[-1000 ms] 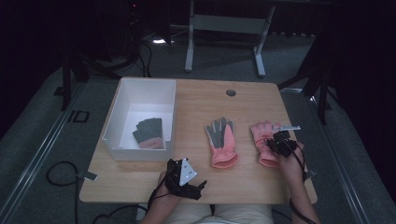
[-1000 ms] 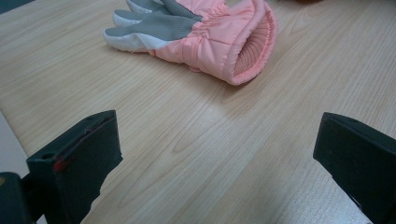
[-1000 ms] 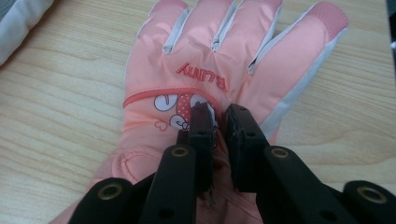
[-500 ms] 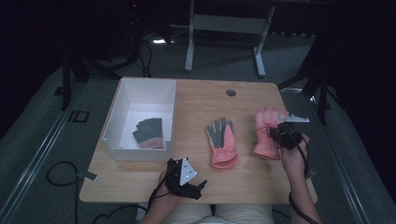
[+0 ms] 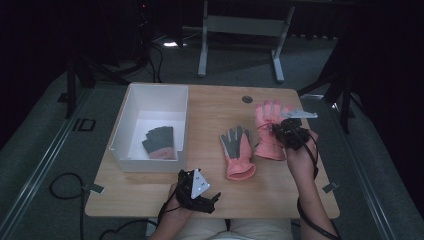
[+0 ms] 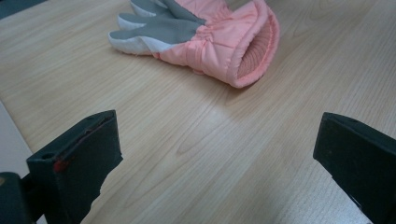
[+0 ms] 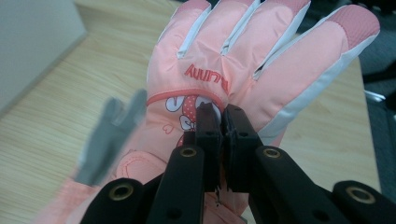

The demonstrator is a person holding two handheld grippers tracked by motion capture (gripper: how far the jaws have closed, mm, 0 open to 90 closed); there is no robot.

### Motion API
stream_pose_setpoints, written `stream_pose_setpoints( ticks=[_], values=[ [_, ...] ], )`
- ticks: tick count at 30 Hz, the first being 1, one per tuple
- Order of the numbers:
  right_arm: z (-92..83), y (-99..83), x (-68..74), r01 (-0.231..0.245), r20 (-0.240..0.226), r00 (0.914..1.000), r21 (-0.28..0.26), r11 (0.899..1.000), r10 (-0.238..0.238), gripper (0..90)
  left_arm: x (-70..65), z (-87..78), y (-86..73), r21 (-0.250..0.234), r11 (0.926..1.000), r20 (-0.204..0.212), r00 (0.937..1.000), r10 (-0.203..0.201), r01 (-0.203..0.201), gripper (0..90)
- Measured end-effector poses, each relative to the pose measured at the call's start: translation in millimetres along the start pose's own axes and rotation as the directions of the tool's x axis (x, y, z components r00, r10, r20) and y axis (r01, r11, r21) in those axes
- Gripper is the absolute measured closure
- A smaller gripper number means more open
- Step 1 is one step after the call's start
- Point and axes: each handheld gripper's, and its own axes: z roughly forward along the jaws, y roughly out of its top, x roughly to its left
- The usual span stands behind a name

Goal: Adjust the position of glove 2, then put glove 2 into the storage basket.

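High view: pink glove [image 5: 269, 131] is pinched by the right gripper [image 5: 286, 133], jaws clenched on its back, at the table's [image 5: 210, 107] right side. Left gripper [image 5: 199, 192] rests released near the front edge. Next, probably lifting toward the box [image 5: 131, 115].

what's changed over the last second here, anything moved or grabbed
The right gripper, shut on the pink padded glove with the cartoon print, has carried it away from the person, toward the table's far edge. The left gripper, the grey-palmed pink glove and the white box stayed put.
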Motion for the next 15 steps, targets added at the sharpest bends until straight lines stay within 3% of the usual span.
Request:
stream_pose_setpoints(
  ticks=[5,15],
  values=[
    [-5.3,12.6,23.2,0.047,-0.034,0.9983,-0.016,0.999,-0.048,85.8,0.1,0.0,0.3,-0.008,0.9999,-0.001,1.0,-0.006,0.006,0.3],
    [-6.1,21.8,67.0,0.095,-0.102,0.99,-0.024,0.995,-0.097,85.7,0.6,-1.4,0.2,-0.002,1.0,0.0,1.0,-0.001,0.001,0.3]
  ],
)
